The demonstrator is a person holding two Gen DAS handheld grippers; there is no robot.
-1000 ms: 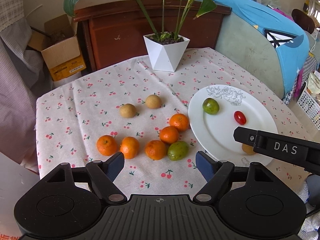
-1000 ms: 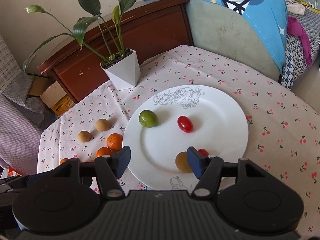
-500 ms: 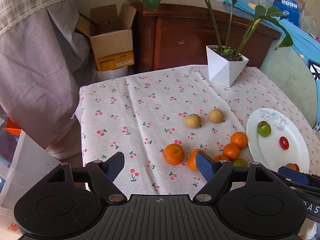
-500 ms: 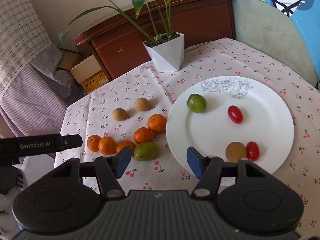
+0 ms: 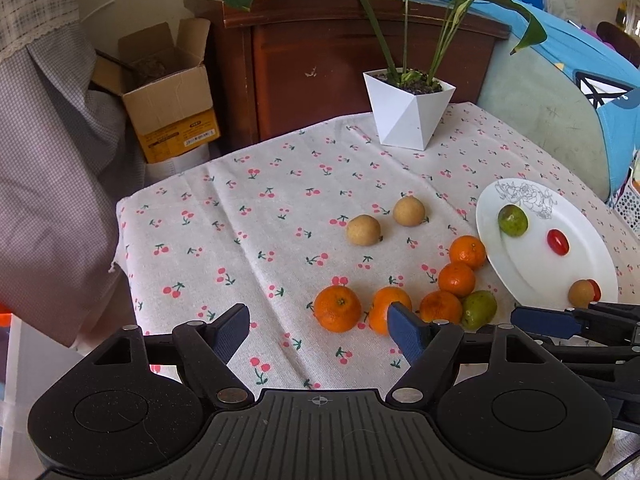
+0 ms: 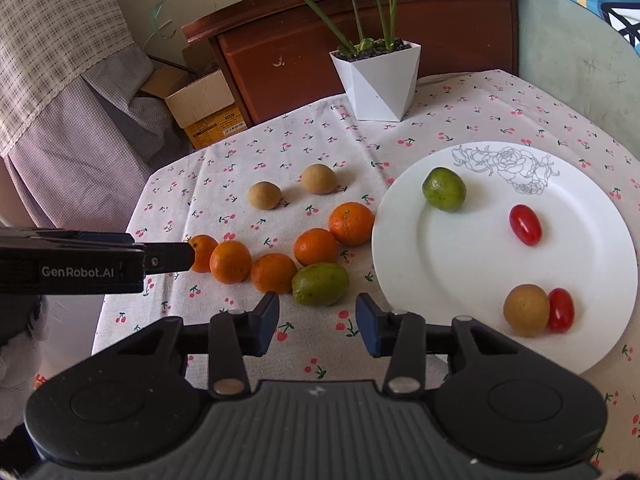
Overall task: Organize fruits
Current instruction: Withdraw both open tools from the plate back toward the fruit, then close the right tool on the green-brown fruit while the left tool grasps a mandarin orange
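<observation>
Several oranges (image 6: 316, 246) lie in a loose row on the cherry-print cloth, with a green fruit (image 6: 319, 284) beside them and two tan round fruits (image 6: 263, 195) behind. A white plate (image 6: 472, 268) holds a green fruit (image 6: 444, 189), two red cherry tomatoes (image 6: 525, 225) and a tan fruit (image 6: 526, 310). My right gripper (image 6: 317, 322) is open and empty, just in front of the loose green fruit. My left gripper (image 5: 319, 330) is open and empty, just short of the leftmost oranges (image 5: 337, 308). The plate (image 5: 536, 268) also shows in the left wrist view.
A white pot with a leafy plant (image 5: 408, 110) stands at the back of the table. Behind it is a brown wooden cabinet (image 5: 340, 68). An open cardboard box (image 5: 168, 92) and hanging checked cloth (image 5: 52, 152) are off the table's left edge. A blue cushion (image 5: 592, 92) lies at the right.
My right gripper has swung left from over the plate to face the loose green fruit and oranges. My left gripper's view has swung left, then partly back toward the oranges.
</observation>
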